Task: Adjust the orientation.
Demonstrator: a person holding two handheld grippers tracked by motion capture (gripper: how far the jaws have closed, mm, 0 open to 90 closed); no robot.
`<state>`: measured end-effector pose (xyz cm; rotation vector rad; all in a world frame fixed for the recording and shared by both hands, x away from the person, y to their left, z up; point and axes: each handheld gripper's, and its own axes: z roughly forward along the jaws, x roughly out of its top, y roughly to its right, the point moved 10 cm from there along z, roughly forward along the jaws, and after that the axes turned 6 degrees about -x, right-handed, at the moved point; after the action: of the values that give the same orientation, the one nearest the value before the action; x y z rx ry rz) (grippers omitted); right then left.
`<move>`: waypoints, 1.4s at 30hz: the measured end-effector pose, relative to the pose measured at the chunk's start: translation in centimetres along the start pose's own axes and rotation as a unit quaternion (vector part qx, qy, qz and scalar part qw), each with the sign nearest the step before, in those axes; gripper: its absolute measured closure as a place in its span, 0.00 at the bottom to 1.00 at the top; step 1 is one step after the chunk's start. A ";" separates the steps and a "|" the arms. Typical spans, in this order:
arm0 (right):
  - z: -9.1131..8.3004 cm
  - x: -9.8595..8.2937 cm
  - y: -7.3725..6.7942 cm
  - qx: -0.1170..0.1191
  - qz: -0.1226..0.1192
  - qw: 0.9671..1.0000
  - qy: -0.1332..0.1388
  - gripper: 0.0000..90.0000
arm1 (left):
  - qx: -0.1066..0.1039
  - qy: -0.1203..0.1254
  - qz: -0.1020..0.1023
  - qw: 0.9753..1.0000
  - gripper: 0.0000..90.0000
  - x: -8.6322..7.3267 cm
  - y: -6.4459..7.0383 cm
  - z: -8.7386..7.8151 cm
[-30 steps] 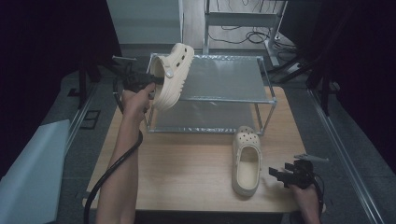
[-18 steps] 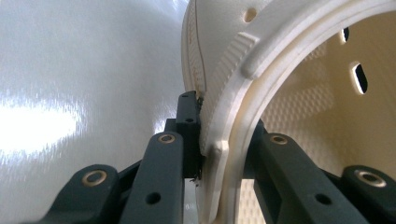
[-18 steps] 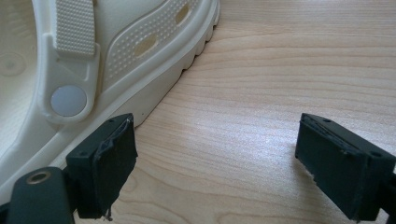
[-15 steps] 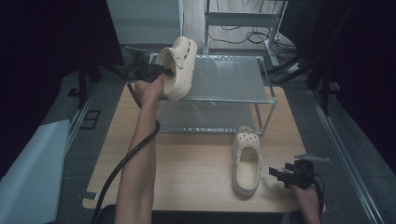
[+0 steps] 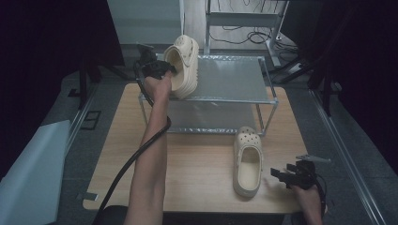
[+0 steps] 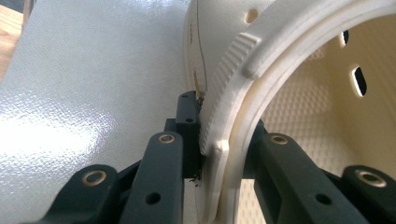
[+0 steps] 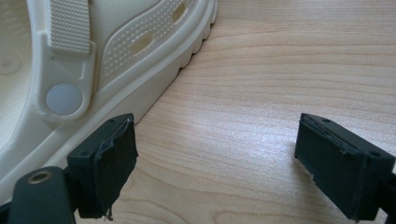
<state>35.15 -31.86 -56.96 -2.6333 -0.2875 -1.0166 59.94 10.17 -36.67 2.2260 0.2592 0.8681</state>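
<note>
Your left gripper (image 5: 165, 70) pinches the heel rim of the cream foam clog (image 5: 184, 65), tipped on its side at the top shelf's nine o'clock edge on the silver metal two-tier rack (image 5: 234, 77); half a second ago it hung higher, off the shelf. The left gripper view adds the rim wedged between both jaws. The second cream clog (image 5: 248, 160) lies flat on the light wooden table (image 5: 197, 168). Your right gripper (image 5: 284, 176), jaws wide, sits unmoved at that clog's three o'clock, its near jaw just beside the sole.

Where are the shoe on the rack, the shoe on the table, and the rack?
Shoe on the rack (image 5: 184, 63), high view, on its toe top.
Shoe on the table (image 5: 247, 140), high view, on its toe top.
Rack (image 5: 230, 75), high view, on its bare top shelf.
</note>
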 end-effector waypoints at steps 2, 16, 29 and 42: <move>0.0 0.0 0.0 0.000 -0.001 1.000 0.000 0.14 | 0.008 0.003 -0.001 1.000 0.85 0.0 -0.2 0.2; 0.0 -0.1 0.0 0.000 -0.001 1.000 -0.005 0.14 | 0.009 0.012 -0.002 1.000 0.75 -0.2 0.2 1.0; 0.0 -0.1 0.1 -0.001 -0.005 1.000 -0.002 0.14 | -0.010 0.009 0.010 1.000 0.53 -0.6 1.9 1.9; -0.1 0.0 0.0 0.003 -0.008 1.000 -0.001 0.14 | -0.084 -0.012 0.015 0.996 0.33 -1.2 2.3 1.4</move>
<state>35.07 -31.90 -56.93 -2.6312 -0.3112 -1.0176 59.80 7.24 -36.35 2.0872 0.1367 0.8478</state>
